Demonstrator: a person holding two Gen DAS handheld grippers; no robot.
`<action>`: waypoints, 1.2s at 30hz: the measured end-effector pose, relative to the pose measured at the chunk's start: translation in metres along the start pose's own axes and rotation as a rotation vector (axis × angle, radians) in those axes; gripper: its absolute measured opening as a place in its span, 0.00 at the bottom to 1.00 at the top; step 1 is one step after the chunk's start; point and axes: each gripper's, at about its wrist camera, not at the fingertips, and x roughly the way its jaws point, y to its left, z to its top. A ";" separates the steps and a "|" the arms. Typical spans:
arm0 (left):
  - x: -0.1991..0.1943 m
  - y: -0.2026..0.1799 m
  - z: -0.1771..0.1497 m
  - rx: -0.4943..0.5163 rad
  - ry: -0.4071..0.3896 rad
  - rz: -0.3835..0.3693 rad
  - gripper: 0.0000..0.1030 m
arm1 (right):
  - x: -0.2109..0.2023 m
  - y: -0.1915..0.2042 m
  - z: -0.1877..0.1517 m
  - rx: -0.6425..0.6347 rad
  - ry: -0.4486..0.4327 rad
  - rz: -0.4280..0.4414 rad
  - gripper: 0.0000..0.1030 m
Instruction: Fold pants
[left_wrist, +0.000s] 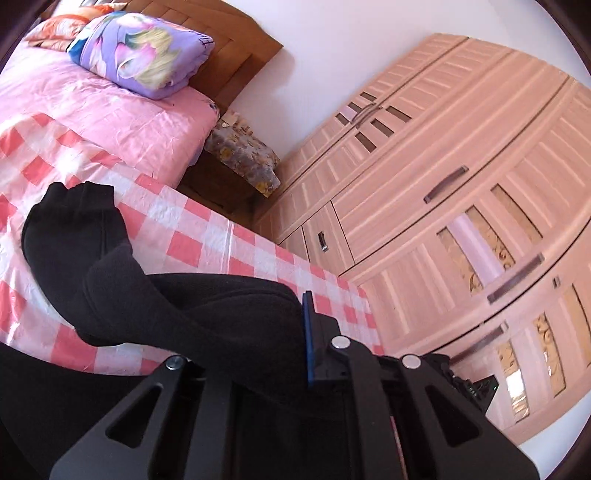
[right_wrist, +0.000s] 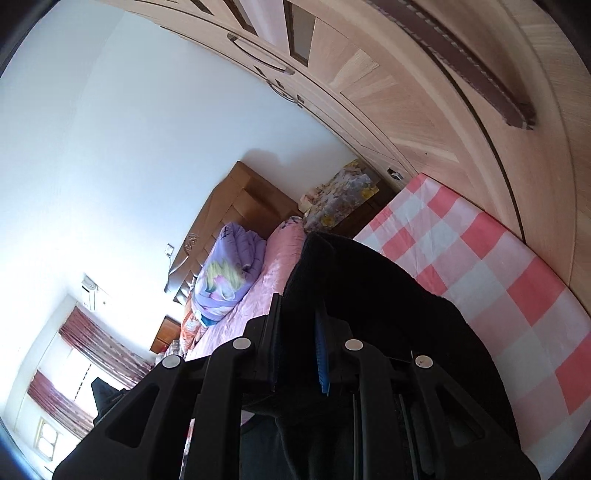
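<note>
— Black pants (left_wrist: 177, 295) hang from both tools: left gripper (left_wrist: 295, 347) pinches a fold between its pads; right gripper (right_wrist: 299, 343) clamps another, checked sheet (left_wrist: 207, 236) below and ahead.
— Risk?
— Thick fleece might slip out, since each bite looks shallow.

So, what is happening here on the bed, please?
A person is folding black pants on a bed covered with a pink checked sheet, using a gripper in each hand. The left gripper is shut on one part of the black cloth, and the right gripper is shut on another part. The pants hang lifted from both grippers above the sheet. A folded purple quilt lies near the wooden headboard, and a wardrobe stands beside the bed.
</note>
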 end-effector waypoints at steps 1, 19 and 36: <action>-0.007 0.003 -0.019 0.038 0.002 0.007 0.09 | -0.010 -0.002 -0.009 -0.019 0.006 0.011 0.17; -0.006 0.073 -0.196 0.143 0.141 0.120 0.10 | -0.065 -0.078 -0.134 -0.027 0.099 -0.107 0.16; -0.033 0.044 -0.241 0.251 0.173 0.154 0.10 | -0.067 -0.101 -0.134 -0.024 0.090 -0.232 0.15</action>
